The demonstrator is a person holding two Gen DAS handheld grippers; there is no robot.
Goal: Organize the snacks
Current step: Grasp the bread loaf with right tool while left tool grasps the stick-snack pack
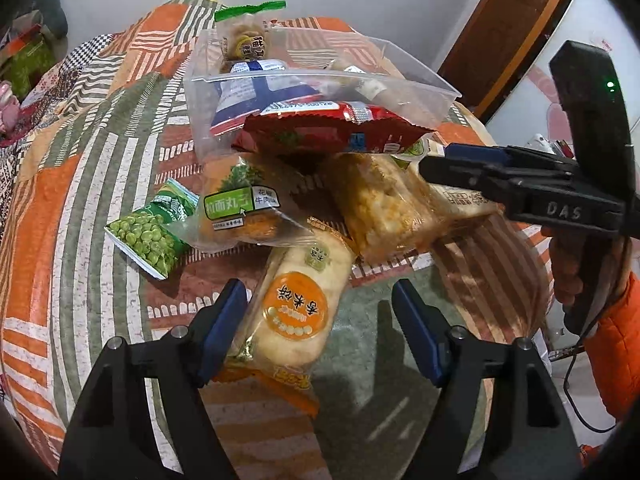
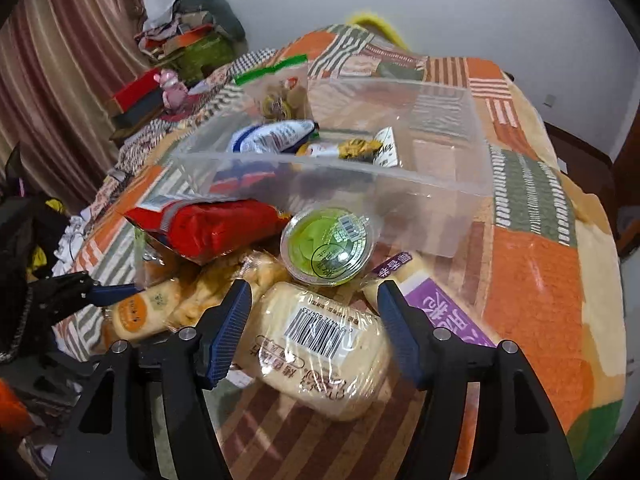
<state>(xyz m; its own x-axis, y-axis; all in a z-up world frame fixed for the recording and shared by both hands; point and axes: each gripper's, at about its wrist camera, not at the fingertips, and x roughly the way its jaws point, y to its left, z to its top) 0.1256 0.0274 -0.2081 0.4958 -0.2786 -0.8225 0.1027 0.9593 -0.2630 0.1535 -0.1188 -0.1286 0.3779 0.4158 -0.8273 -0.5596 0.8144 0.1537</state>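
Left tool (image 1: 320, 336) spread, straddling the rice cracker pack (image 1: 294, 312) with the orange round label; left pad looks to be right at the pack's edge, right pad clear of it, so no pinch. Right tool (image 2: 314, 328) also spread, hovering over the barcoded bread pack (image 2: 320, 344), pads apart from the wrapper as far as I can tell.

Snacks sit in a loose pile on the patchwork-covered counter (image 1: 80, 184), just in front of the clear plastic bin (image 2: 400, 188). In the pile: red bag (image 1: 332, 128) leaning against the bin's front wall, green pea packet (image 1: 150, 232) off to the left, green-label ball snack bag (image 1: 244, 208), puffed rice bar (image 1: 380, 208), green jelly cup (image 2: 328, 244), purple-label pack (image 2: 436, 300).

Already inside the bin: blue-white bag (image 2: 272, 136), green-clipped cookie bag (image 1: 244, 36) and a small yellow pack (image 2: 360, 148).
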